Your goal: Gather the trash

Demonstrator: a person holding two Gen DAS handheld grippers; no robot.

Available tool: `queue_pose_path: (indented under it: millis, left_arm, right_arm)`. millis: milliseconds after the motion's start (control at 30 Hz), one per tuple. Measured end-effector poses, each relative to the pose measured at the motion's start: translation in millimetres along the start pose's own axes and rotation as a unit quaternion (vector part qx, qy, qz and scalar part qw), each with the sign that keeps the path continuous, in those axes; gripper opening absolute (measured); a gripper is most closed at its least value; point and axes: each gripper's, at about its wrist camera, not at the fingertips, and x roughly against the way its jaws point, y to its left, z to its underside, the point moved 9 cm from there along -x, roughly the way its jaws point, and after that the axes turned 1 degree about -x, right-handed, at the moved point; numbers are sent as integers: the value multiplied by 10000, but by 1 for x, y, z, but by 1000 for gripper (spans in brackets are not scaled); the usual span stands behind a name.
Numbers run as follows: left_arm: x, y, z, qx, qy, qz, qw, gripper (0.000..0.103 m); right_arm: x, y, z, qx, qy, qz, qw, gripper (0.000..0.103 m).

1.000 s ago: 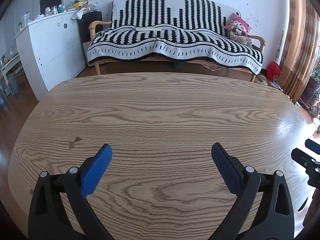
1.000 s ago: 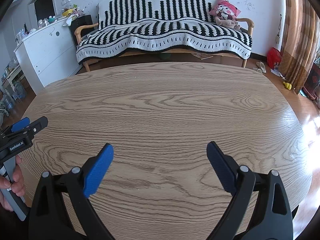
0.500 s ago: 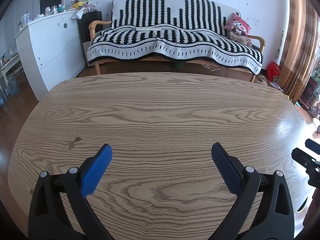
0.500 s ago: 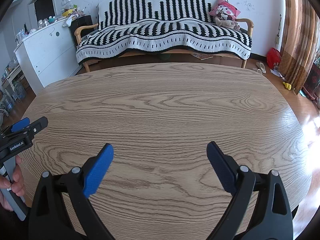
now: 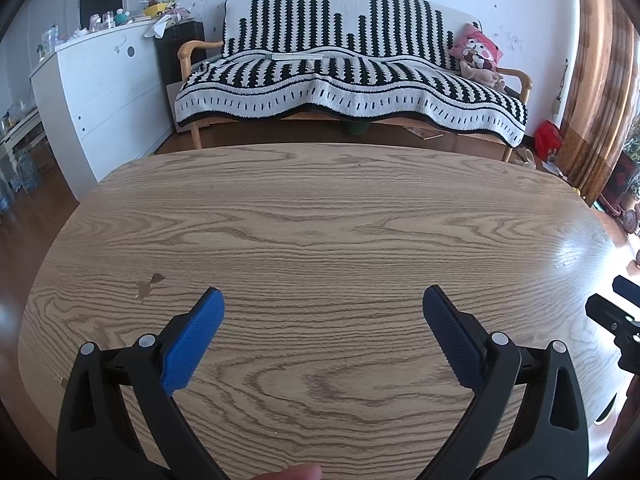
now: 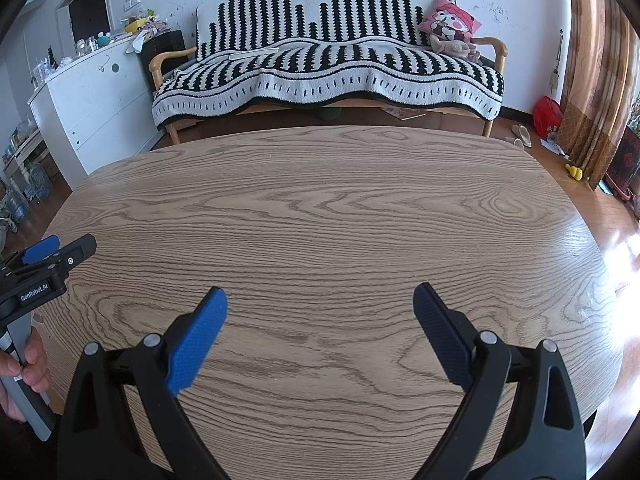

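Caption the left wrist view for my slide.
Open left tongs hover over a bare wooden table, striped sofa behind.

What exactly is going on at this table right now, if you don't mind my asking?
A person holds a two-finger tool in each hand over a wooden table. The left tool and the right tool both have their jaws spread wide and grip nothing. No trash shows on the tabletop in either view; only a small brown mark sits ahead of the left tool. A striped sofa stands behind the table.
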Motion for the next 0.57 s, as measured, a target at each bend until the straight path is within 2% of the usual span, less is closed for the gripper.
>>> queue_pose_path:
  millis: [567]
  left_arm:
    - [-3,1,-1,-34,37,15,10000,96]
  right_arm:
    - [1,-7,-7,-19,22,42,10000,91]
